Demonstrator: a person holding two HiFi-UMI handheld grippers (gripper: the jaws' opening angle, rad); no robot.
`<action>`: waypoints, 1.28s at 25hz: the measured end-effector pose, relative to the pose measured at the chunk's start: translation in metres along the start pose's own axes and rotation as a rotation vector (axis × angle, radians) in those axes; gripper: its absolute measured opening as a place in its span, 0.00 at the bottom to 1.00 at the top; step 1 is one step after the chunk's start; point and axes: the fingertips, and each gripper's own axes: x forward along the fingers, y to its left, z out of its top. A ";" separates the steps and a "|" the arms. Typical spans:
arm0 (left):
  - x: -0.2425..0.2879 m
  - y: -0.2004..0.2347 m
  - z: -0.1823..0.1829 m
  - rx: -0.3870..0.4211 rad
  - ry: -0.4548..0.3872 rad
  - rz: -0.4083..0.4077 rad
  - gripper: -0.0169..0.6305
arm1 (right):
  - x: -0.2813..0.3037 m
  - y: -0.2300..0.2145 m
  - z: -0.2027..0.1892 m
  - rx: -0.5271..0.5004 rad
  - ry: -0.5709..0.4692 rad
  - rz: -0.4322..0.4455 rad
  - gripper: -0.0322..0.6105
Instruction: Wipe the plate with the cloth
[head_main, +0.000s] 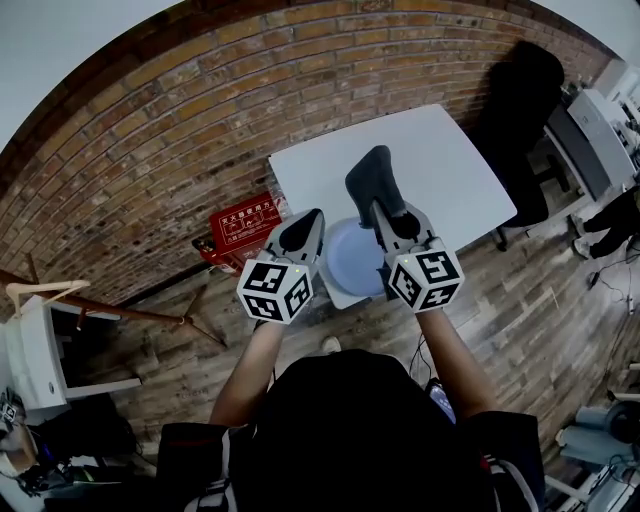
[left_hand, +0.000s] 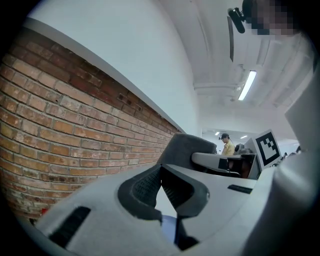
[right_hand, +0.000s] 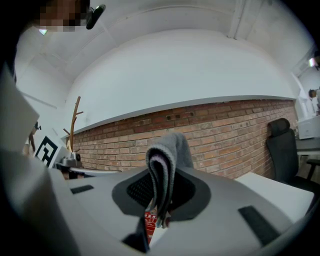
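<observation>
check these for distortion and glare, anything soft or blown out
Head view: heavy fisheye curves the brick wall and table, even light, sharp; left gripper view: ceiling light blown out, dark corners; right gripper view: cloth sharp in the right tool, wall line bowed, corners dark.

Plate (head_main: 350, 252) partly behind right hand-held gripper (head_main: 384, 212)

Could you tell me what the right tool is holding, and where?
The right tool grips the folded grey cloth near one end.
</observation>
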 end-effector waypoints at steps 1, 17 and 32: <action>0.001 0.003 0.000 -0.002 0.001 -0.004 0.05 | 0.002 0.001 0.000 -0.002 0.001 0.001 0.14; 0.028 0.010 -0.027 -0.110 0.068 -0.063 0.05 | 0.000 -0.030 -0.023 0.024 0.053 -0.074 0.14; 0.076 0.012 -0.080 -0.148 0.146 -0.060 0.05 | 0.000 -0.074 -0.054 0.026 0.118 -0.078 0.14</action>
